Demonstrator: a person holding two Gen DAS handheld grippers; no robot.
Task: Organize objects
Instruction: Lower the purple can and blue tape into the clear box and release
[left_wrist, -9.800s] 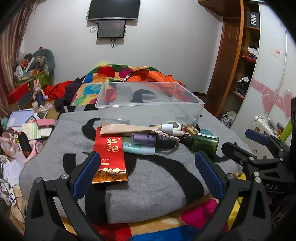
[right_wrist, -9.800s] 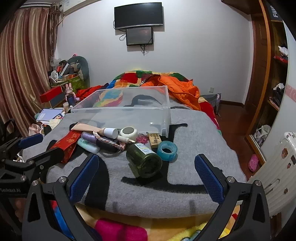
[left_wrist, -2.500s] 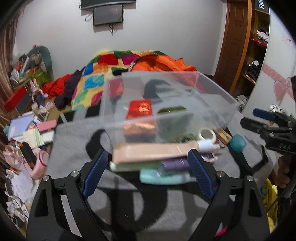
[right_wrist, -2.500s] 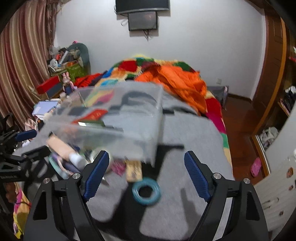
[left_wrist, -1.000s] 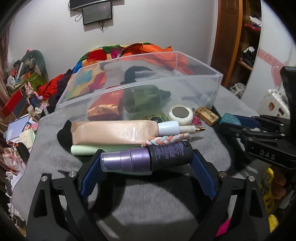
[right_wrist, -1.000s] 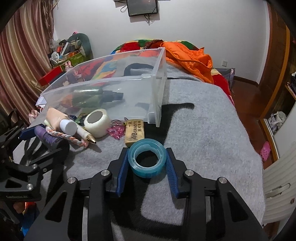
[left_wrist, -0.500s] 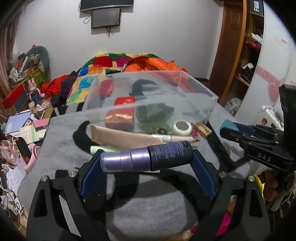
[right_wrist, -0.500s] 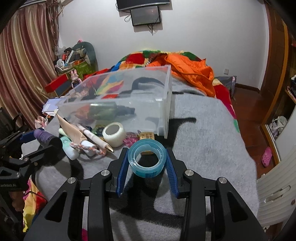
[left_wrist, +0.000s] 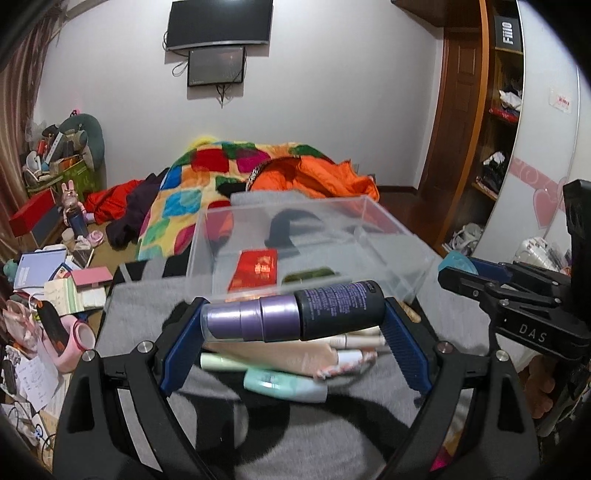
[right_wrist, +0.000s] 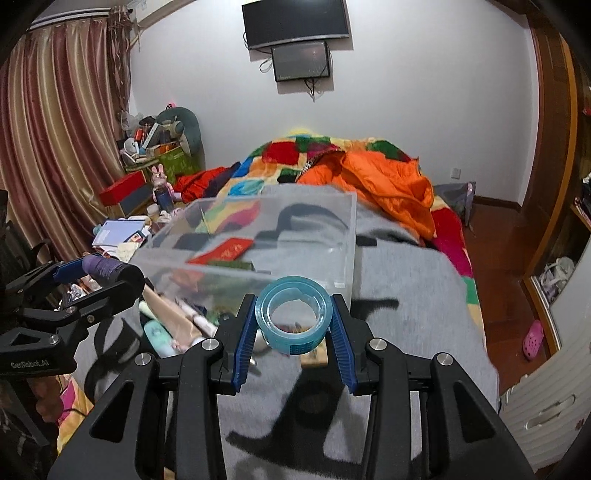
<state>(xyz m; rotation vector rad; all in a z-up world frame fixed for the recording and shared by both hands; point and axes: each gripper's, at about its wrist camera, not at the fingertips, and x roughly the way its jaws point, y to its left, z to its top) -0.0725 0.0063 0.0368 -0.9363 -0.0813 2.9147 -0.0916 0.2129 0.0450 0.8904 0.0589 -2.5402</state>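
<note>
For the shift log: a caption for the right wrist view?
Right tongs hold a blue tape roll before the clear bin.

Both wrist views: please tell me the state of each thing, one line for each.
Left gripper: shut on purple bottle, lifted sideways.
Right gripper: shut on blue tape roll.
Clear bin: open-topped, lidless.
Red packet: flat inside bin.
Beige tube: lying on grey blanket.

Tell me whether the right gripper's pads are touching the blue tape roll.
Touching. The right wrist view shows the right gripper with both blue pads pressed against opposite sides of the blue tape roll, no gap.
</note>
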